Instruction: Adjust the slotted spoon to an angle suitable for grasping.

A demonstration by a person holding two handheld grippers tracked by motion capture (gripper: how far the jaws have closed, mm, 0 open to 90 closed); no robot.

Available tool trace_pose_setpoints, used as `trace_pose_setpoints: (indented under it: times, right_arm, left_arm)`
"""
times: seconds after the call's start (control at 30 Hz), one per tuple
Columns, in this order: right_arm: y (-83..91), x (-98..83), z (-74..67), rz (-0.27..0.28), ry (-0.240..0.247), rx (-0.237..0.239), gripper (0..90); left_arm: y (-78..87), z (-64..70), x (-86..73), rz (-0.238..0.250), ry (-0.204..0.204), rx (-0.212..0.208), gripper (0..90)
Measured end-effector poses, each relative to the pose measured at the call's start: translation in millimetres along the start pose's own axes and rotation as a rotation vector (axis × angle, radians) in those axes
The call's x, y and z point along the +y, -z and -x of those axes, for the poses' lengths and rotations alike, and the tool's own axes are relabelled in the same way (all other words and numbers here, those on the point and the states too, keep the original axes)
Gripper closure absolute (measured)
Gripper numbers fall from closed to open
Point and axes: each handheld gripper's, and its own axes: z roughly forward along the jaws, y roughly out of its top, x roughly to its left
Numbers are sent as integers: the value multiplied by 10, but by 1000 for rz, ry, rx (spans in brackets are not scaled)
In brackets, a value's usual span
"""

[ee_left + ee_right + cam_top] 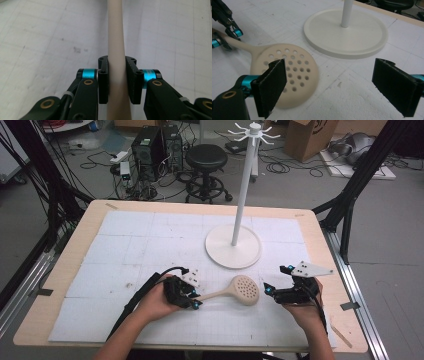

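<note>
Skimmer [243, 289]: beige, round, perforated | left gripper [194, 299] grasps handle | right gripper [269, 290] released

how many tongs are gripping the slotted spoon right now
1. The left tongs are shut on the slotted spoon, at its handle. The right tongs stand open beside the perforated head, not touching it.

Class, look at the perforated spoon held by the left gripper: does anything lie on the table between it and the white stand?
Nothing visible does. Bare mat separates the spoon from the stand; the open right gripper sits beside the bowl.
</note>
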Motion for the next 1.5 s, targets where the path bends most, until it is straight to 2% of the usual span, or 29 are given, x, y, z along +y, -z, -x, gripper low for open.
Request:
trace_pose_setpoints:
  times: [0.13, 0.2, 0.23, 0.47, 0.7, 0.77, 0.83, 0.87, 0.93, 1.03, 1.1, 1.13, 1.17, 1.2, 1.23, 1.33, 1.43, 1.5]
  right_arm:
    - [9, 15, -18, 1, 4, 7, 115]
    - [15, 21, -16, 7, 1, 8, 115]
    - [15, 21, -16, 7, 1, 8, 115]
    - [22, 22, -20, 7, -4, 8, 115]
    - [32, 23, -11, 14, 6, 8, 115]
    - [32, 22, -13, 10, 3, 9, 115]
    - [30, 23, -19, 10, -3, 10, 115]
    - [30, 24, -17, 11, 2, 9, 115]
    - [35, 24, -20, 10, -1, 11, 115]
    - [45, 20, -16, 11, 4, 9, 115]
    - [56, 18, -15, 13, 5, 9, 115]
    - [56, 18, -15, 13, 5, 9, 115]
    - [62, 19, -17, 13, 1, 9, 115]
    - [69, 20, -19, 15, 2, 7, 115]
    - [69, 20, -19, 15, 2, 7, 115]
    - [73, 22, -19, 14, 5, 5, 115]
    - [71, 21, -22, 11, 4, 5, 115]
    - [62, 22, -26, 4, 4, 5, 115]
  left_arm:
    - [-127, -50, 155, -6, -14, -21, 747]
    - [-151, -65, 183, 2, -11, -34, 746]
    - [-169, -67, 197, 13, -5, -34, 746]
    - [-286, -57, 356, -9, -27, -39, 745]
    - [-291, -60, 359, -6, -26, -43, 737]
    - [-288, -49, 361, 4, -16, -36, 643]
    - [-269, -47, 353, 0, -9, -29, 592]
    - [-242, -53, 347, -3, -10, -25, 561]
    - [-177, -53, 318, 26, 10, -21, 526]
    - [-32, -65, 252, 58, 21, -4, 487]
    - [162, -75, 153, 94, 44, 26, 445]
    - [162, -75, 153, 94, 44, 26, 427]
    - [242, -81, 108, 110, 57, 30, 427]
    - [356, -83, 45, 134, 63, 47, 387]
    - [356, -83, 45, 134, 63, 47, 374]
    - [553, -72, -86, 197, 81, 74, 341]
    - [684, -67, -213, 243, 96, 98, 319]
    - [779, -100, -310, 270, 127, 116, 289]
